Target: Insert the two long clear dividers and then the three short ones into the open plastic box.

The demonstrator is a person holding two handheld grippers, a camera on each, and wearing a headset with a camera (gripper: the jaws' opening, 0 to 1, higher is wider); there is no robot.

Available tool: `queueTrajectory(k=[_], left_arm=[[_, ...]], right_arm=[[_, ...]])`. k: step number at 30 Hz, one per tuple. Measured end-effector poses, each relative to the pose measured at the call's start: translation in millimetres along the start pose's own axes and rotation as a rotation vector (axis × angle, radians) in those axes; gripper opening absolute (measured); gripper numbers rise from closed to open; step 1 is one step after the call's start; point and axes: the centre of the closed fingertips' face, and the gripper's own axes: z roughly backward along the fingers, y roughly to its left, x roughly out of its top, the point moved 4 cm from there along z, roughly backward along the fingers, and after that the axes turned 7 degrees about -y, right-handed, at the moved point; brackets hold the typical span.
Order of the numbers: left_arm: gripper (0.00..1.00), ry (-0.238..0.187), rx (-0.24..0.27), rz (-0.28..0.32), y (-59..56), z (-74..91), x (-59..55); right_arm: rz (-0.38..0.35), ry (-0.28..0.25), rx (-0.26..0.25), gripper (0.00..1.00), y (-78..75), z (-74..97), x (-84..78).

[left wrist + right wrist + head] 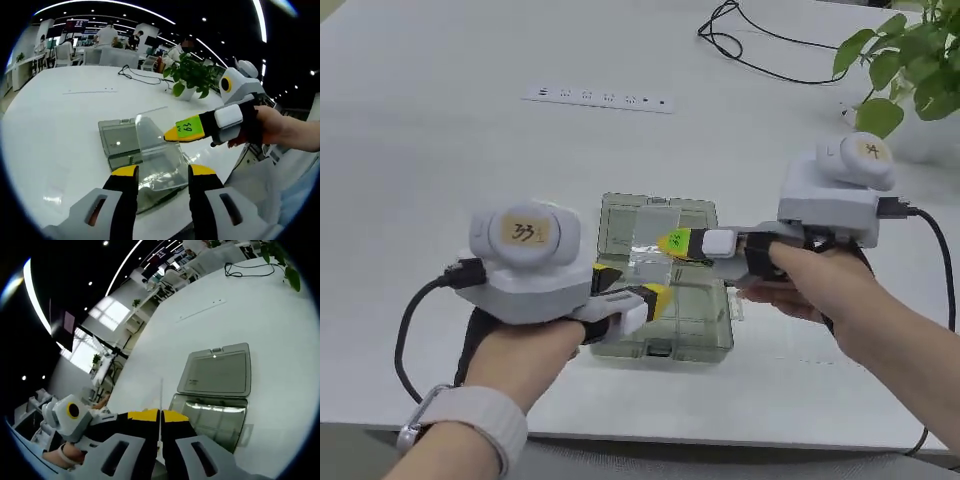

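Right tool (161, 414): clamped on divider (150, 145) above box (705, 338).
Left tool (162, 172): jaws held apart.
Box: opened, set on desk (470, 130).

Three cameras, one open plastic box (708, 322)
The head view looks steeply down on the tabletop (470, 150) from close above; the left gripper view faces low across the box toward a potted plant (192, 75); the right gripper view looks along its claw (160, 416) at the same box.
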Motion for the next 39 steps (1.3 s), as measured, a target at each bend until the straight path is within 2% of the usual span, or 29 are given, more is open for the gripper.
queueTrajectory(k=[2,4,8,11,16,21,22,26,28,31,37,39], left_arm=[[0.43,0.004,-0.03,-0.071,3.6,1.5,1.4],[0.44,0.003,-0.052,-0.114,6.8,3.3,1.8],[0.48,-0.005,-0.092,-0.122,16.3,7.0,1.8],[0.54,-0.018,-0.141,-0.166,18.5,9.8,1.9],[0.66,-0.029,-0.193,-0.22,23.5,13.6,0.3],[0.79,-0.053,-0.238,-0.271,25.6,15.4,0.5],[0.8,-0.056,-0.245,-0.276,26.4,15.8,0.3],[0.91,-0.068,-0.278,-0.307,27.7,16.3,-0.5],[1.0,-0.083,-0.284,-0.298,30.0,16.4,1.1],[1.0,-0.116,-0.308,-0.311,31.3,17.4,5.2],[1.0,-0.088,-0.319,-0.338,34.8,17.1,0.6],[1.0,-0.088,-0.317,-0.329,35.6,17.1,-0.7]], right_arm=[[-0.012,0.008,-0.02,0.01,-0.8,1.6,1.9],[-0.029,0.011,-0.029,0.01,-1.1,3.0,3.7],[-0.057,0.018,-0.086,0.01,-11.5,6.4,7.8],[-0.064,0.043,-0.115,0.01,-15.3,11.5,9.6],[-0.036,0.075,-0.181,0.01,-26.8,16.3,15.1],[-0.036,0.132,-0.223,0.01,-24.8,20.5,17.1],[-0.035,0.158,-0.246,0.01,-26.0,22.0,16.2],[-0.015,0.194,-0.285,0.01,-31.6,20.8,17.3],[-0.013,0.224,-0.307,0.01,-32.6,20.7,17.3],[-0.019,0.24,-0.33,0.01,-35.7,19.6,21.0],[-0.056,0.315,-0.382,0.01,-44.4,15.6,19.2],[-0.117,0.343,-0.392,0.01,-47.9,13.8,20.9]])
